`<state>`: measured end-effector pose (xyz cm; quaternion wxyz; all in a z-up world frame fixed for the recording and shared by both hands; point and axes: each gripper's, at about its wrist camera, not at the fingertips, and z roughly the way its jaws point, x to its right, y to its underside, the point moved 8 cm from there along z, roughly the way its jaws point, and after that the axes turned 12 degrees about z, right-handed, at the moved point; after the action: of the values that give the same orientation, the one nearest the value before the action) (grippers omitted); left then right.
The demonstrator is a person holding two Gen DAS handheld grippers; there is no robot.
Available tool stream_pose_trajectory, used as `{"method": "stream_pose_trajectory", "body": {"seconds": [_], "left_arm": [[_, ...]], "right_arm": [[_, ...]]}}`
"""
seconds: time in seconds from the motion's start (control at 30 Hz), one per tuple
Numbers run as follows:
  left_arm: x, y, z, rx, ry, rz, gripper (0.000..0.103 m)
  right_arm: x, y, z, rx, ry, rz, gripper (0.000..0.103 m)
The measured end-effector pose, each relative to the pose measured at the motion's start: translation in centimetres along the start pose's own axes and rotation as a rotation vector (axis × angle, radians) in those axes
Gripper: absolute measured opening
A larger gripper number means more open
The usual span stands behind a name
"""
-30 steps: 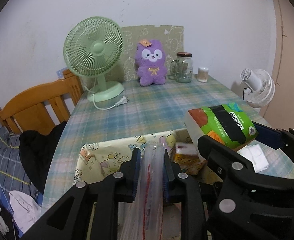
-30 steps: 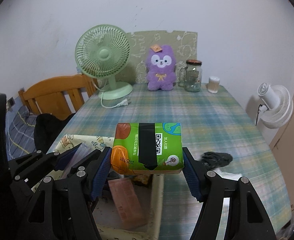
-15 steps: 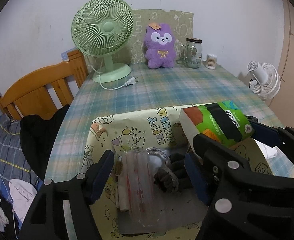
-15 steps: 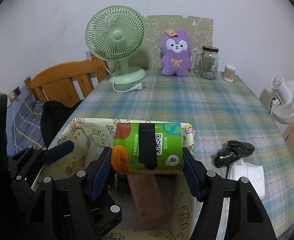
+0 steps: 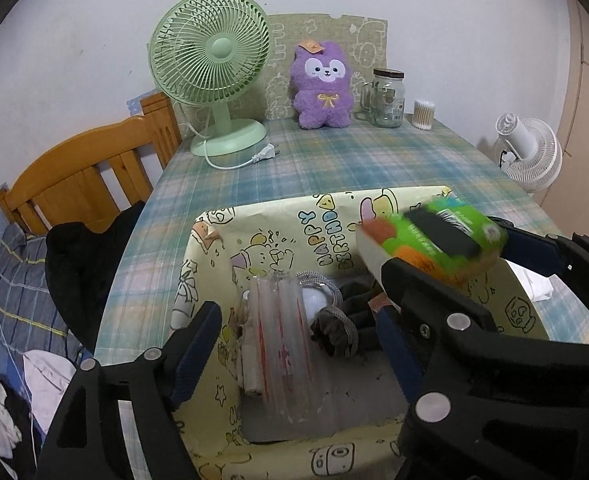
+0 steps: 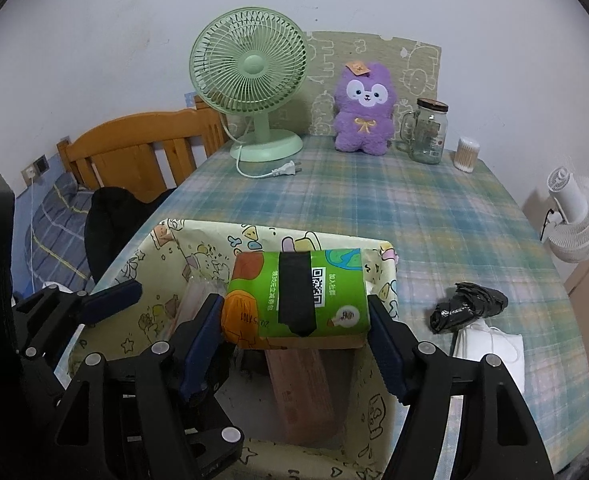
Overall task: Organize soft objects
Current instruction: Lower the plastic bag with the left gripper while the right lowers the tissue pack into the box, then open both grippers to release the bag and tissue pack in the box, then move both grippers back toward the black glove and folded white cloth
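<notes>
The tissue pack (image 6: 296, 294), green and orange with a black strip across its face, hangs over the open box (image 6: 390, 276) at the near edge of the table (image 6: 394, 200), between the pads of your right gripper (image 6: 294, 340). The jaws have just been opening a little; in the right wrist view the pads sit at the pack's two ends, and I cannot tell whether they press on it, while the left wrist view shows the pack blurred.

Your left gripper (image 5: 296, 344) has just been opening too, and its jaws stand wide apart with nothing gripped. The clear plastic bags (image 5: 280, 336) lie flat on the box floor below it, so that item looks put away. Beside them in the box lie some dark and grey cloth (image 5: 338, 320) and a reddish packet (image 6: 300, 388).

Left to do, as I judge it: drop the pack in, then fetch the black bundle (image 6: 468, 312) and the white cloth (image 6: 490, 346), which lie on the table just right of the box. The purple plush toy (image 6: 364, 110) sits at the far end, beside the green fan (image 6: 250, 80).

Readable writing: "HAPPY BIRTHDAY" on the box's inner wall. The pack carries a QR code, small Chinese text and a printed number too distorted to read surely.
</notes>
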<state>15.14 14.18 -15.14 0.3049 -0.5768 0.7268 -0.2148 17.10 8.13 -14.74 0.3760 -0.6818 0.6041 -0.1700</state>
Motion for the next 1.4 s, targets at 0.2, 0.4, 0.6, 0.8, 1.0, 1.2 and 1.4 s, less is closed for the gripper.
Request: {"method": "stream_pose_trajectory", "body": {"seconds": [0.2, 0.4, 0.6, 0.8, 1.0, 1.2, 1.4], "left_arm": [[0.9, -0.1, -1.5, 0.039, 0.011, 0.017, 0.093], [1.7, -0.6, -2.4, 0.059, 0.024, 0.023, 0.093], [2.6, -1.5, -3.4, 0.09, 0.033, 0.022, 0.093], [3.5, -2.7, -4.3, 0.122, 0.037, 0.02, 0.093], [4.4, -4.2, -5.4, 0.155, 0.033, 0.028, 0.094], [5.7, -5.7, -6.5, 0.186, 0.033, 0.037, 0.094], [7.0, -6.9, -7.5, 0.211, 0.027, 0.042, 0.094]], "right_arm": [[0.4, -0.1, -0.9, 0.013, 0.01, 0.008, 0.09], [1.0, -0.3, -2.1, 0.042, 0.028, 0.02, 0.091], [1.9, -0.9, -3.5, 0.071, 0.038, 0.033, 0.091], [2.8, -1.7, -5.0, 0.104, 0.049, 0.042, 0.091], [4.0, -2.8, -6.6, 0.139, 0.057, 0.063, 0.091], [5.3, -3.7, -8.2, 0.172, 0.067, 0.075, 0.091], [6.6, -4.4, -9.5, 0.2, 0.073, 0.086, 0.091]]}}
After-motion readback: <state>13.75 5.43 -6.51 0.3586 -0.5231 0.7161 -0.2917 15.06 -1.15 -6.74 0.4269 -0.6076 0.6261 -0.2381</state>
